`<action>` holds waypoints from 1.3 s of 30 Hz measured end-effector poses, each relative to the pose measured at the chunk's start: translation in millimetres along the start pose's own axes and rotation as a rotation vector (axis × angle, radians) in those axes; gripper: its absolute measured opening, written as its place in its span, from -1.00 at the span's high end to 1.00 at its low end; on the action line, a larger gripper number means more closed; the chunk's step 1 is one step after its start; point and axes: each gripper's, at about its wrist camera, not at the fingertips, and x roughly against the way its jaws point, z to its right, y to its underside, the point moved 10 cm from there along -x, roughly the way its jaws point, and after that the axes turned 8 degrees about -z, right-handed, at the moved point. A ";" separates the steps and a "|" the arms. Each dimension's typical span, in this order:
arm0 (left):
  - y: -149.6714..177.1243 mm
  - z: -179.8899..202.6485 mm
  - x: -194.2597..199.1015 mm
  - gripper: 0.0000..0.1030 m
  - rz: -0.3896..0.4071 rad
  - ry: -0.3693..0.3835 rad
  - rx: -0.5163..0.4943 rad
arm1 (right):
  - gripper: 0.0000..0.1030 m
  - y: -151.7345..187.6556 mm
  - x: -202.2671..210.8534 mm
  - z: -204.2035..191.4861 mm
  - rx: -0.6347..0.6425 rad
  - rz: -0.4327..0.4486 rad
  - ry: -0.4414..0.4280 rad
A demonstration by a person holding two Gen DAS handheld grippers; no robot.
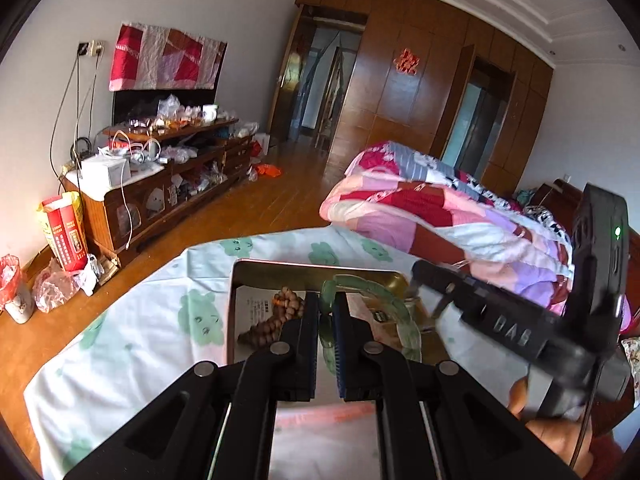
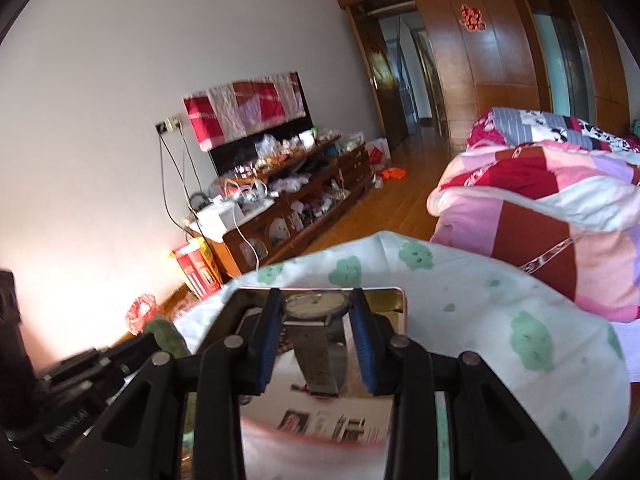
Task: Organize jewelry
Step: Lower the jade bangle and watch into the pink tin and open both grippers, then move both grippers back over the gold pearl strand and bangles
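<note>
My left gripper [image 1: 327, 312] is shut on a green jade bangle [image 1: 396, 308] and holds it over an open metal tin [image 1: 280, 266] on the bed. A brown wooden bead bracelet [image 1: 280, 312] lies inside the tin at the left. My right gripper [image 2: 316, 312] is shut on a wristwatch [image 2: 316, 306] by its round case; the grey strap [image 2: 324, 360] hangs down over the same tin [image 2: 384, 292]. The right gripper also shows in the left wrist view [image 1: 424, 280] at the tin's right edge. The bangle shows in the right wrist view [image 2: 168, 336] at the left.
The tin sits on a white sheet with green clouds [image 1: 160, 320]. A folded patchwork quilt [image 1: 440, 208] lies behind at the right. A cluttered wooden TV cabinet [image 1: 168, 176] stands along the left wall, with bags [image 1: 64, 232] on the wooden floor.
</note>
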 end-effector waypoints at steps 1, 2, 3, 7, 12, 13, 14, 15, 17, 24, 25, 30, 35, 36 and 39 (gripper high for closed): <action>0.0 -1.3 -9.4 0.89 -0.018 -0.007 0.004 | 0.29 0.9 -11.6 2.5 0.000 -0.023 0.001; 1.5 -2.5 -16.9 0.89 -0.038 -0.012 0.008 | 0.29 3.9 -23.6 5.2 -0.007 -0.053 -0.009; 4.9 -4.5 -26.9 0.89 -0.070 -0.019 0.014 | 0.29 8.7 -34.2 6.7 -0.011 -0.090 -0.021; 18.7 -10.6 -50.8 0.89 -0.155 -0.044 0.028 | 0.28 28.2 -51.4 14.8 -0.006 -0.183 -0.014; 38.6 -10.7 -66.5 0.88 -0.234 -0.079 0.016 | 0.27 46.8 -50.7 16.5 0.014 -0.223 0.001; 38.1 -9.5 -67.6 0.87 -0.236 -0.078 0.013 | 0.20 48.3 -49.3 14.8 0.030 -0.227 0.010; 39.0 -8.8 -67.2 0.87 -0.241 -0.080 0.012 | 0.04 48.7 -48.1 13.5 0.036 -0.226 0.009; 38.9 -8.6 -67.2 0.83 -0.247 -0.084 0.010 | -0.08 49.1 -44.5 12.2 0.040 -0.220 0.016; 38.3 -9.3 -66.0 0.75 -0.258 -0.087 0.003 | -0.19 47.3 -35.1 11.5 0.037 -0.186 0.019; 22.8 -8.5 -29.7 -0.47 -0.149 -0.096 0.043 | -0.20 35.6 19.9 30.1 -0.052 -0.015 0.107; 22.4 -7.8 -23.9 -0.47 -0.138 -0.106 0.035 | -0.26 36.9 25.4 31.6 -0.058 -0.009 0.115; 31.3 -12.6 -2.9 -0.47 -0.120 -0.141 0.037 | -0.34 52.8 40.9 37.6 -0.107 -0.019 0.131; 52.2 -17.4 11.2 -0.47 -0.133 -0.155 0.074 | -0.35 70.1 49.4 30.4 -0.129 -0.040 0.123; 55.8 -17.5 14.4 -0.47 -0.133 -0.157 0.079 | -0.35 72.0 51.2 28.5 -0.128 -0.041 0.124; 63.7 -17.5 22.4 -0.47 -0.123 -0.198 0.073 | -0.34 80.2 56.6 23.2 -0.126 -0.043 0.116</action>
